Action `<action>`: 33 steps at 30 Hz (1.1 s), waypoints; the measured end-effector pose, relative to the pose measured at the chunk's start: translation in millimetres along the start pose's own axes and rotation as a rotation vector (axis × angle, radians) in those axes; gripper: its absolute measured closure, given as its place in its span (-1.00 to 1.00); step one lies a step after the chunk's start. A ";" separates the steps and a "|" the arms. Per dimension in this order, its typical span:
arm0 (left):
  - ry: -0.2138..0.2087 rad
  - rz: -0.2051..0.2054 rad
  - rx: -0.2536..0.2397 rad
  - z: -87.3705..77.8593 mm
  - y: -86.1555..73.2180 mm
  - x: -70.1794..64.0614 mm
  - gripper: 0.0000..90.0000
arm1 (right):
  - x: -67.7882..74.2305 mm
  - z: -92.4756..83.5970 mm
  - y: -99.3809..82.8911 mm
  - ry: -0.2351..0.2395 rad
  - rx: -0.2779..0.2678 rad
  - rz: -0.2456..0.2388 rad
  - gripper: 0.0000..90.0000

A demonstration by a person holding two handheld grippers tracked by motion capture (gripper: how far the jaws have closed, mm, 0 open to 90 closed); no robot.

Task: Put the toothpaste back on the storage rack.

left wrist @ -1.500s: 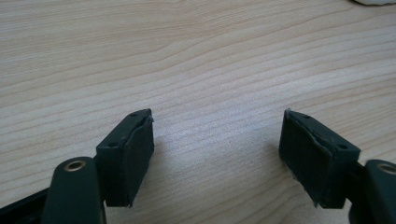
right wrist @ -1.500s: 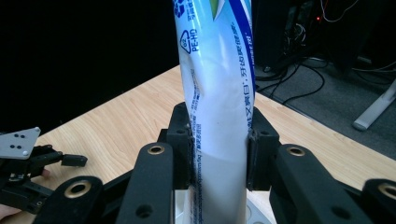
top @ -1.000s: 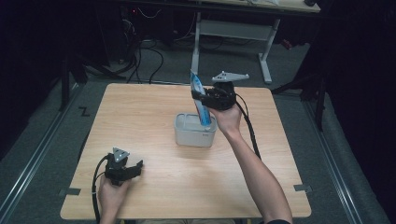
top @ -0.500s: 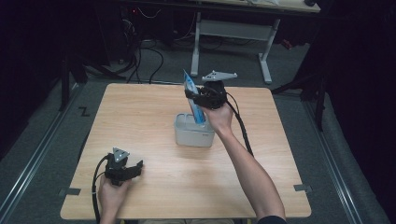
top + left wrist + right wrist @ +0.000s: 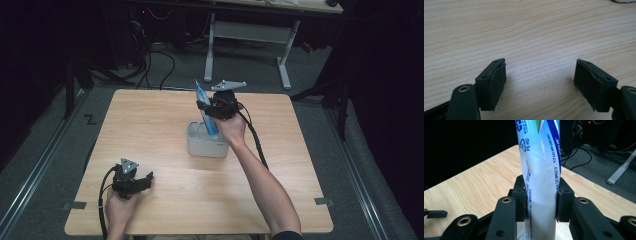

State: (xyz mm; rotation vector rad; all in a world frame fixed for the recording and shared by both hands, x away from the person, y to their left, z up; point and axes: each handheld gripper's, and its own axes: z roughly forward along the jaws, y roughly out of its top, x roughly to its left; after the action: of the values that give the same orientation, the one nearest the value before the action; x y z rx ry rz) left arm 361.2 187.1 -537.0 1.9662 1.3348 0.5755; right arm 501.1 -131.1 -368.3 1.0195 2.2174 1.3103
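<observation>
Dark room, light wooden desk (image 5: pixel 150 130) | right tongs (image 5: pixel 541 197) clamp white-blue plastic toothpaste tube (image 5: pixel 541 170) above grey rectangular holder (image 5: pixel 207 145), seemingly mid-transfer | left tongs (image 5: pixel 540 83) wide apart, empty

toothpaste tube (image 5: pixel 540 170) top cut off, its lower end behind container (image 5: pixel 206 145) wall

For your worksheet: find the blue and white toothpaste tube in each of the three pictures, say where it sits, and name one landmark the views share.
High view: the toothpaste tube stands upper centre, clamped in the right gripper above the grey box.
Left gripper view: the tube is not in it; open jaws over bare wood.
Right gripper view: the tube rises up the middle, squeezed between the two jaws.
Shared landmark: the light wooden table.
</observation>
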 end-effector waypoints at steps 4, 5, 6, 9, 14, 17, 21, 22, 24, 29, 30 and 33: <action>0.000 0.000 0.000 0.0 0.0 0.0 -0.42 | -0.5 0.3 -2.7 -0.002 0.010 -0.006 0.51; 0.000 0.002 0.001 -0.1 0.0 0.1 -0.42 | -0.4 0.6 -3.4 -0.006 0.014 -0.011 0.51; 0.001 0.001 0.001 0.0 0.0 0.0 -0.42 | -0.4 0.7 -4.3 -0.009 0.016 -0.016 0.51; 0.001 0.002 0.001 0.0 0.0 0.0 -0.42 | -1.5 1.6 -7.2 -0.006 0.025 -0.011 0.51; 0.001 0.002 0.001 0.0 0.0 -0.1 -0.42 | -2.8 1.7 -10.1 -0.009 0.039 0.000 0.51; 0.001 0.002 0.001 0.0 0.0 -0.1 -0.42 | -2.7 2.1 -12.3 -0.008 0.047 -0.004 0.51; 0.000 0.002 0.004 -0.2 0.1 0.0 -0.42 | -3.9 3.3 -16.7 -0.005 0.060 0.001 0.51; 0.000 0.002 0.004 -0.2 0.1 0.0 -0.42 | -4.6 3.6 -18.2 -0.006 0.064 0.002 0.51; 0.000 0.003 0.004 -0.2 0.1 0.0 -0.42 | -5.3 4.4 -19.7 -0.004 0.073 0.003 0.51; 0.001 0.003 0.002 -0.1 0.1 -0.1 -0.42 | -5.3 4.8 -22.2 0.000 0.076 0.002 0.51; 0.001 0.002 0.002 0.0 0.1 -0.1 -0.42 | -4.8 4.9 -22.9 0.002 0.077 0.000 0.51; 0.001 0.002 0.002 0.0 0.1 -0.1 -0.42 | -3.8 6.4 -25.2 0.001 0.090 -0.009 0.51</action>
State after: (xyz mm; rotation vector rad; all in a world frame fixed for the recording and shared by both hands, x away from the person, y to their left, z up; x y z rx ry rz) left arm 361.2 187.1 -537.0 1.9693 1.3342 0.5768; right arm 497.6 -137.8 -393.5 1.0390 2.2972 1.2170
